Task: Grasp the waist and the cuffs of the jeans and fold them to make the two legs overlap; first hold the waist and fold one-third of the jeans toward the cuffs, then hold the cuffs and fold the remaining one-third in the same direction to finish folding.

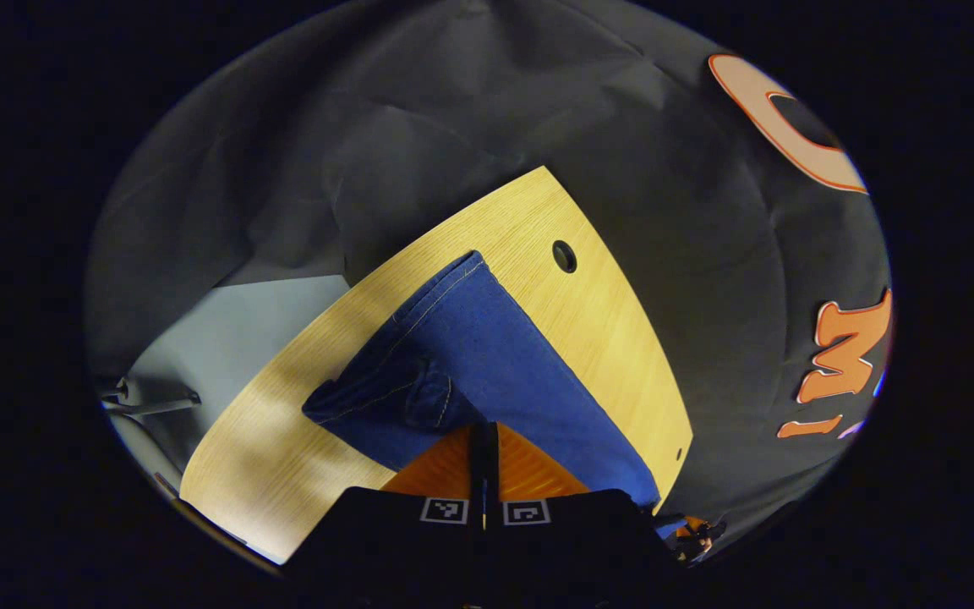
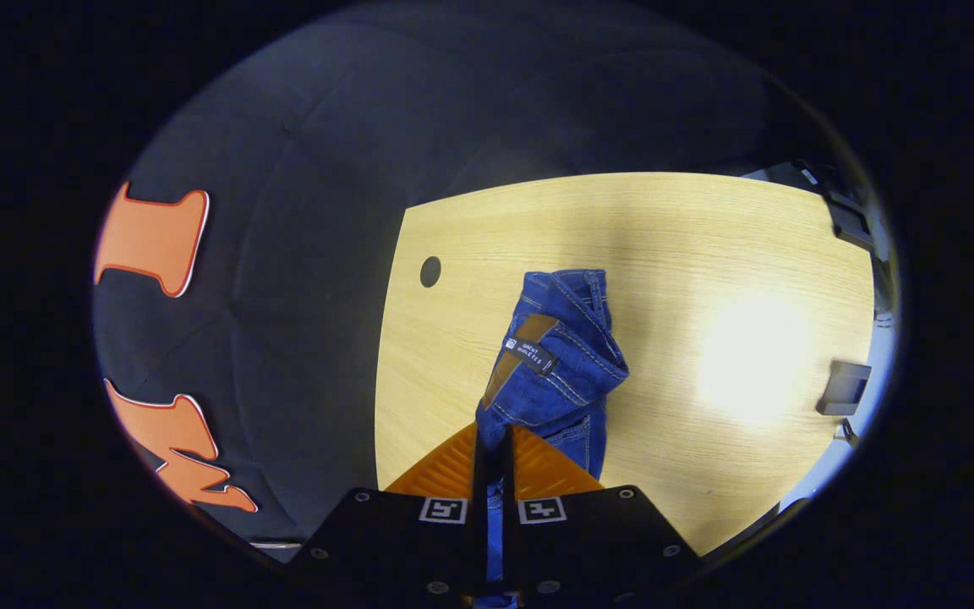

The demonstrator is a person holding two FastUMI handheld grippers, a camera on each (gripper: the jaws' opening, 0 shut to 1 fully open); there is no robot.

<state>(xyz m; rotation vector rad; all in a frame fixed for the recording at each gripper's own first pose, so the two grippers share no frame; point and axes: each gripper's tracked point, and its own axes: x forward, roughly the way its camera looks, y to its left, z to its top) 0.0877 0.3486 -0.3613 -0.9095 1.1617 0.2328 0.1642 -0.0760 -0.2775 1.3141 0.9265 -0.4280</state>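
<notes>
Blue jeans [image 1: 487,355] lie along the wooden table [image 1: 605,330] in the left gripper view, one leg stretching away to its hem near the far edge. My left gripper [image 1: 484,440] is shut on the near end of the denim, the cloth pinched between its fingers. In the right gripper view the jeans' waist [image 2: 559,351] hangs bunched, showing a brown patch and a small label. My right gripper [image 2: 494,444] is shut on that waist fabric, with blue denim running down between its fingers, above the table [image 2: 707,254].
A round cable hole [image 1: 564,255] is in the table near the far edge, also seen as a cable hole [image 2: 430,271] in the right gripper view. A dark object [image 2: 844,385] sits at the table's right edge. Grey floor [image 1: 225,330] lies beyond the left side.
</notes>
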